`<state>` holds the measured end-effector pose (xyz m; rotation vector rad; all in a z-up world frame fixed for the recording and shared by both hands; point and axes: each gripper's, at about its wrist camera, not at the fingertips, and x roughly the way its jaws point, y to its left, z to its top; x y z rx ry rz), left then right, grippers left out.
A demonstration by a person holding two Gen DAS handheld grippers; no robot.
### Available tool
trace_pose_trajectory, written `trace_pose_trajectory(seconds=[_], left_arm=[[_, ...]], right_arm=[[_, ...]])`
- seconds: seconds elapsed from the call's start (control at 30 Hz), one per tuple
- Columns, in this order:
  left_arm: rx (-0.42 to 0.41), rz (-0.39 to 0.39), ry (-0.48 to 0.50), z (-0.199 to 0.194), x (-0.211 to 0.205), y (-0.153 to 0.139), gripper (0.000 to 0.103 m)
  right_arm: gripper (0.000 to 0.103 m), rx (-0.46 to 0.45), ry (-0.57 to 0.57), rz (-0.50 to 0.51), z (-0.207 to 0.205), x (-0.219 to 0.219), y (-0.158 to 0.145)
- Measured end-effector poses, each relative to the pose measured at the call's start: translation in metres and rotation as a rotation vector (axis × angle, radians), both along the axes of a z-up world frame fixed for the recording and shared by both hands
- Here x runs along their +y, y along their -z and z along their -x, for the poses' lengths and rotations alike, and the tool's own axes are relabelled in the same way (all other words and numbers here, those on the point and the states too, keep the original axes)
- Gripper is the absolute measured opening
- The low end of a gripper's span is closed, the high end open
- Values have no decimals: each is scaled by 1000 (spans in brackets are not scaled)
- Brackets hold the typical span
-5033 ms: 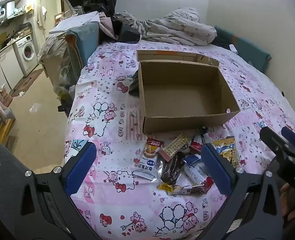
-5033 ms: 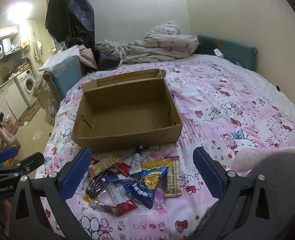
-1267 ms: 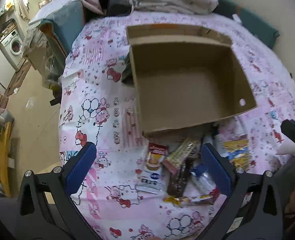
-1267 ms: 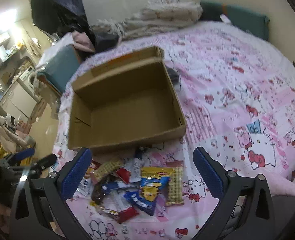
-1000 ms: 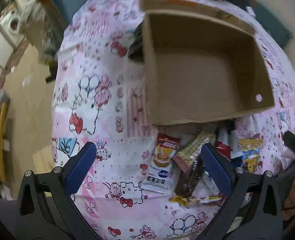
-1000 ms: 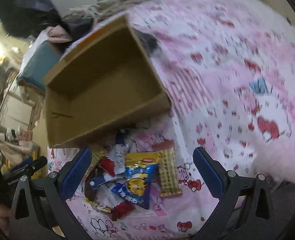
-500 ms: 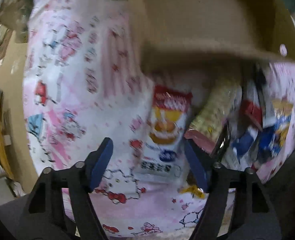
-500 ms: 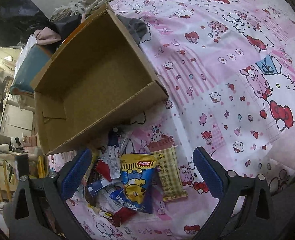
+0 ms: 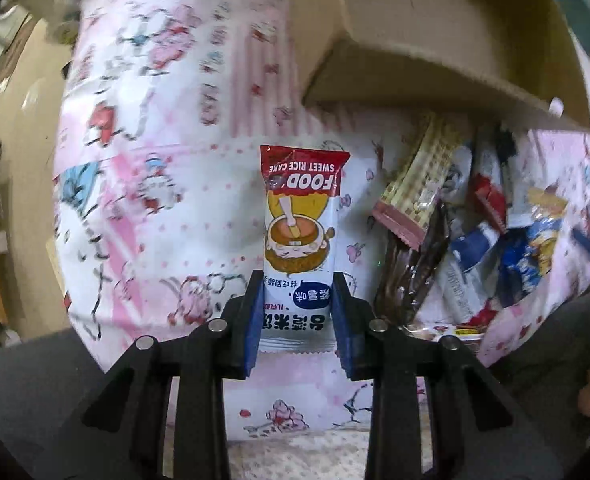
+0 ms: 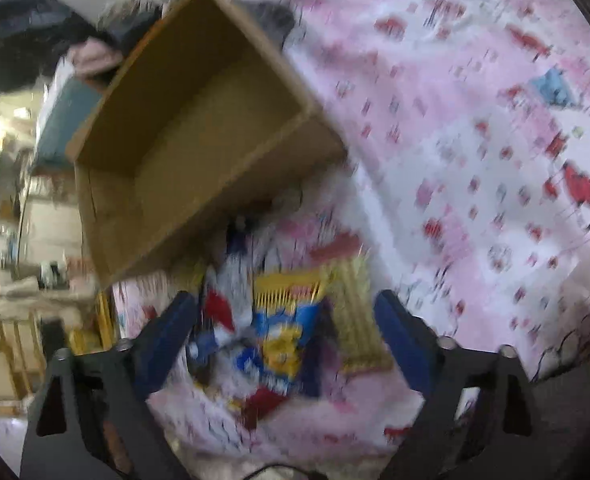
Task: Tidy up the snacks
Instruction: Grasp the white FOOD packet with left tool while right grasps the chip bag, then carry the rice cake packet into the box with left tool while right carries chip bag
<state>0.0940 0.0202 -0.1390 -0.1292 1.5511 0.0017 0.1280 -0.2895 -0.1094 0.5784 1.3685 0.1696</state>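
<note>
My left gripper (image 9: 297, 312) is shut on the near end of a white and red sweet rice cake packet (image 9: 299, 224) that lies on the pink bedspread. A pile of other snack packets (image 9: 471, 236) lies to its right, in front of an empty cardboard box (image 9: 447, 40). My right gripper (image 10: 285, 336) is open and low over the pile, with a blue and yellow packet (image 10: 283, 340) and a checked wafer packet (image 10: 355, 320) between its fingers. The box (image 10: 199, 132) lies beyond, up and to the left.
The pink cartoon-print bedspread (image 10: 475, 140) stretches to the right of the box. The bed's left edge drops to the floor (image 9: 27, 120). Dark clothes (image 10: 35, 32) lie past the box. The right wrist view is blurred.
My left gripper has gone down to the rice cake packet and shut on it. My right gripper has dropped closer over the snack pile and stays open.
</note>
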Motion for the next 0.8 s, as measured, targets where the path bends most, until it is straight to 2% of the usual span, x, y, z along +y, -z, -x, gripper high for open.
trace_pose_trajectory(seconds=[0.03,0.13,0.3,0.4,0.43,0.53,0.8], left_arm=[[-17,9,-25,3,4,-6,27],[-48,18,-55,8,15,-15,27],[-81,39,-52,13,9,-32,27],[-90,40,-32,13,7,-37,27],[-90,43,-26,7,2,-45,27],[-98,48,-14,-2,2,-42,27],[-107,31,22,-5,-10,-39,27]], right_arm=[[76,19,-12,-5,2,3,3],[66,89,-57,-19,4,17,17],[62,149,-122,58,2,38,34],[47,175,-135,82,1,44,44],[41,176,-134,87,1,45,44],[32,147,-135,122,1,49,34],[29,24,-78,97,18,32,-15]])
